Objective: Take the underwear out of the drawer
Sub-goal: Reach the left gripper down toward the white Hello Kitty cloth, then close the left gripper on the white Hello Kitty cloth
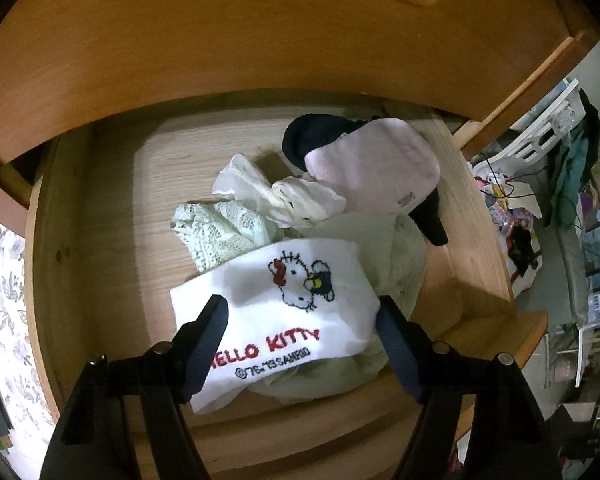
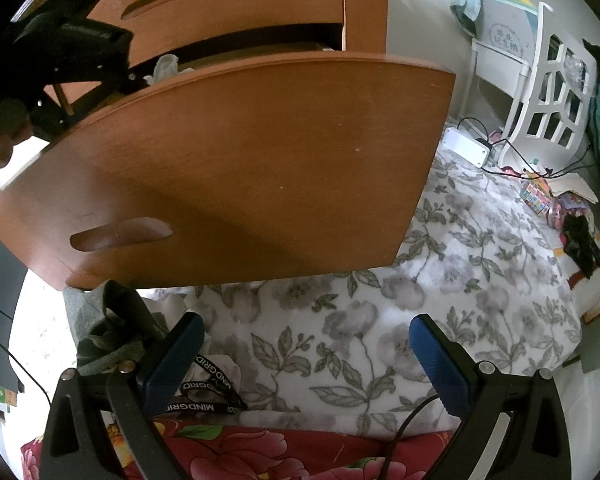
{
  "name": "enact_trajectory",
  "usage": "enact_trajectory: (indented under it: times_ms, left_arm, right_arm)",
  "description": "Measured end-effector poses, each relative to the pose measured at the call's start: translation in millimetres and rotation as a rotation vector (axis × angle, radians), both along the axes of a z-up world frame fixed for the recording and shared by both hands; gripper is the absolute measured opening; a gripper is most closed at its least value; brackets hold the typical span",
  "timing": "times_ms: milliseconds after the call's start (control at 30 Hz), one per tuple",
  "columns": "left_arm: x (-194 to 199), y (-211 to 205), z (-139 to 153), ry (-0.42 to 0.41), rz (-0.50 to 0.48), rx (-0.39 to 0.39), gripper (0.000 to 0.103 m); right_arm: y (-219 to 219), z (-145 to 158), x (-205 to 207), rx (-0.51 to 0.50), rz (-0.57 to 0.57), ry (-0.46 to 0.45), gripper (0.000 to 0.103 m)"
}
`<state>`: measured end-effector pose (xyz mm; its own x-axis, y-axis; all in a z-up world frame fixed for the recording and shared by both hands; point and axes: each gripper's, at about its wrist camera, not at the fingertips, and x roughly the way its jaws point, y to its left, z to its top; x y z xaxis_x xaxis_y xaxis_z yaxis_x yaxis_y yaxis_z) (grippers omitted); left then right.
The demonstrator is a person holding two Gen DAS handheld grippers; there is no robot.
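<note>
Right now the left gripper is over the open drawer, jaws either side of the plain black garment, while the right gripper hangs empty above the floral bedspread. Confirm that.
One detail is wrong. The left gripper straddles the white Hello Kitty garment, not a black one, as the left wrist view shows. The rest stands: drawer open, right gripper empty over the floral bedspread.

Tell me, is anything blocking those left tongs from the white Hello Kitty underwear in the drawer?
Nothing visible. The Hello Kitty underwear lies on top of the pile in the open drawer, and the left tongs already straddle it, one finger at each side. No other garment covers it.
</note>
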<state>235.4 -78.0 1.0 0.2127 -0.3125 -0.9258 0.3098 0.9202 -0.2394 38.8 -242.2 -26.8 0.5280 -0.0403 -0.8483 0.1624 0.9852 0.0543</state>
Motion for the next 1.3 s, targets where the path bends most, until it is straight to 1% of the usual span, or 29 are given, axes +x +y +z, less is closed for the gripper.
enact_trajectory:
  times_ms: [100,133,167,267,333,467,600,733,800,833,867,933,967,1133,1300]
  left_arm:
    - [-2,8,2,-0.009,0.015,0.007,0.073]
    - [-2,10,2,-0.010,0.022,0.004,0.068]
    - [-2,13,4,-0.011,0.029,-0.004,0.064]
    - [-7,22,9,-0.021,0.027,-0.023,0.063]
    - [-11,25,12,-0.035,0.021,-0.019,0.061]
    - [-8,23,8,-0.036,0.030,-0.017,0.051]
    - [-5,18,3,-0.019,0.027,-0.048,0.049]
    - [-5,13,-1,-0.006,0.024,-0.054,0.047]
    - [-6,13,-2,-0.005,0.023,-0.068,0.036]
    - [-7,14,-2,-0.005,0.021,-0.087,0.027]
    - [-8,15,-1,-0.008,0.020,-0.104,0.020]
    - [-11,17,1,-0.022,0.022,-0.121,0.012]
    - [-12,18,3,-0.028,0.024,-0.131,0.010]
    - [-20,27,13,-0.076,0.033,-0.174,0.008]
    - [-27,45,20,-0.104,0.082,-0.225,0.008]
  right_arm:
    - [0,0,0,-0.001,0.001,-0.001,0.103]
    - [0,0,0,-0.001,0.000,-0.001,0.103]
    - [0,0,0,0.000,0.000,-0.001,0.103]
    - [-1,0,0,0.000,0.000,-0.001,0.103]
    - [-1,0,0,0.001,0.001,0.000,0.103]
    - [0,0,0,0.001,0.001,0.002,0.103]
    - [0,-1,0,0.002,0.000,0.002,0.103]
    - [-1,-1,0,0.005,0.000,0.007,0.103]
    - [-1,0,0,0.005,0.000,0.007,0.103]
    - [-1,0,0,0.005,0.000,0.006,0.103]
    - [-1,-1,0,0.005,0.000,0.007,0.103]
    - [-1,0,0,0.005,0.001,0.008,0.103]
    - [-1,0,0,0.005,0.001,0.007,0.103]
    - [-1,0,0,0.005,0.001,0.007,0.103]
    - [-1,0,0,0.005,0.001,0.007,0.103]
